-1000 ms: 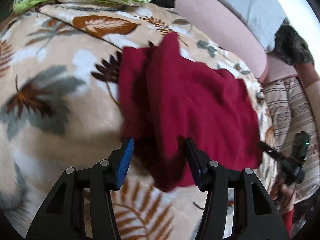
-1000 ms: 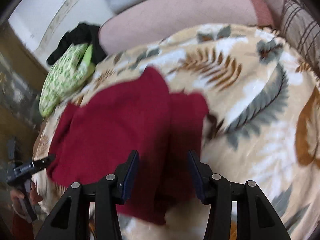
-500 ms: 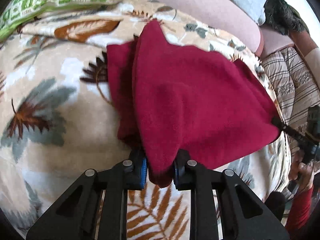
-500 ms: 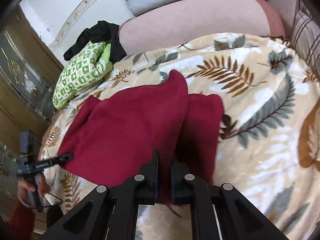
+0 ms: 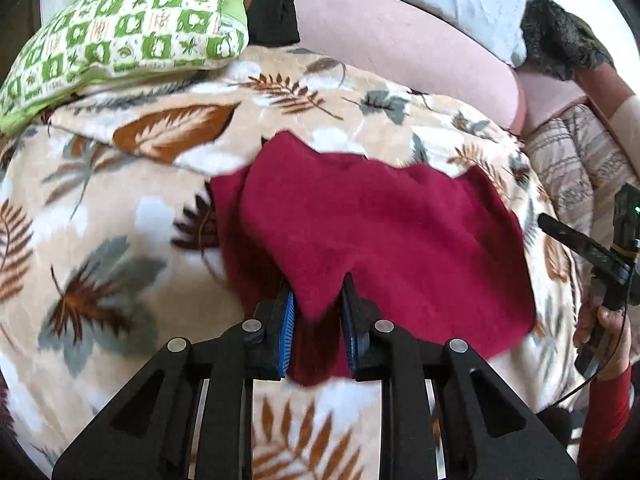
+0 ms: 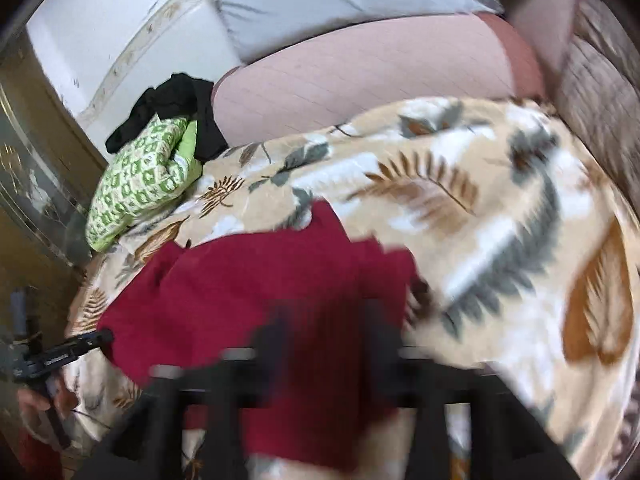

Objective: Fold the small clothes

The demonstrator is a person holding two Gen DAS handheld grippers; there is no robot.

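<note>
Red fleece garment (image 5: 380, 232) on leaf-print blanket (image 5: 120, 208): soft, light, limp. Left gripper (image 5: 318, 312) fingers clamped on near corner; right gripper (image 6: 326, 344) fingers just opening, blurred, apart. Best hold: corners.

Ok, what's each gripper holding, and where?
Left gripper grips the red cloth by its near corner. Right gripper jaws have just been opening; cloth lies loose between them.

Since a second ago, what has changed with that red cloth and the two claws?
The left gripper closed on the near edge of the red cloth and now holds that fold pinched. The right gripper clamped its side half a second ago; its jaws have just been opening, with the cloth between them, though blur hides any contact. The leaf-print blanket and green checked pillow stayed put.
</note>
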